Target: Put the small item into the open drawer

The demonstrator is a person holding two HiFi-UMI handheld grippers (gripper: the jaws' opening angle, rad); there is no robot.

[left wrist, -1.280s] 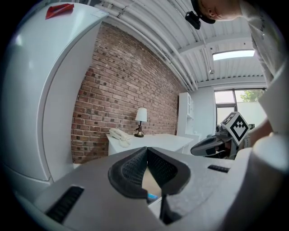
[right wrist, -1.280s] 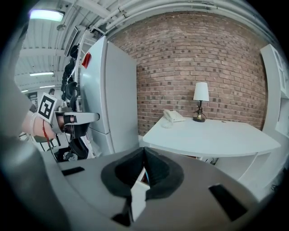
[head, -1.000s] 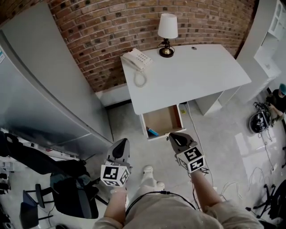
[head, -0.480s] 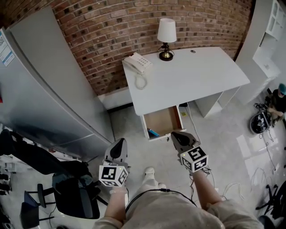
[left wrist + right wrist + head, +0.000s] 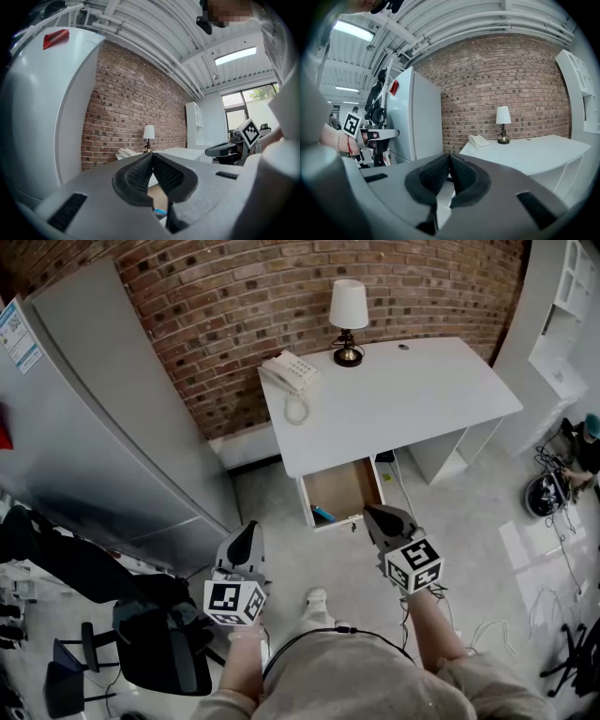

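Under the white desk (image 5: 412,399) a wooden drawer (image 5: 343,489) stands pulled open. A small blue item (image 5: 322,514) lies inside it near the front left corner. In the left gripper view a sliver of the blue item (image 5: 160,212) peeps out below the jaws. My left gripper (image 5: 248,529) hangs over the floor, left of the drawer and nearer to me, shut with nothing in it. My right gripper (image 5: 374,513) is just off the drawer's front right corner, also shut and empty. Both pairs of pads touch in the gripper views, left gripper (image 5: 152,155) and right gripper (image 5: 449,156).
A lamp (image 5: 349,306) and a white telephone (image 5: 291,373) stand on the desk against the brick wall. A tall grey fridge (image 5: 84,427) fills the left. A black office chair (image 5: 159,652) is at lower left. Cables and gear (image 5: 548,493) lie on the floor at right.
The right gripper has drifted slightly right and back from the drawer front. The left gripper has barely moved. Both stay shut.
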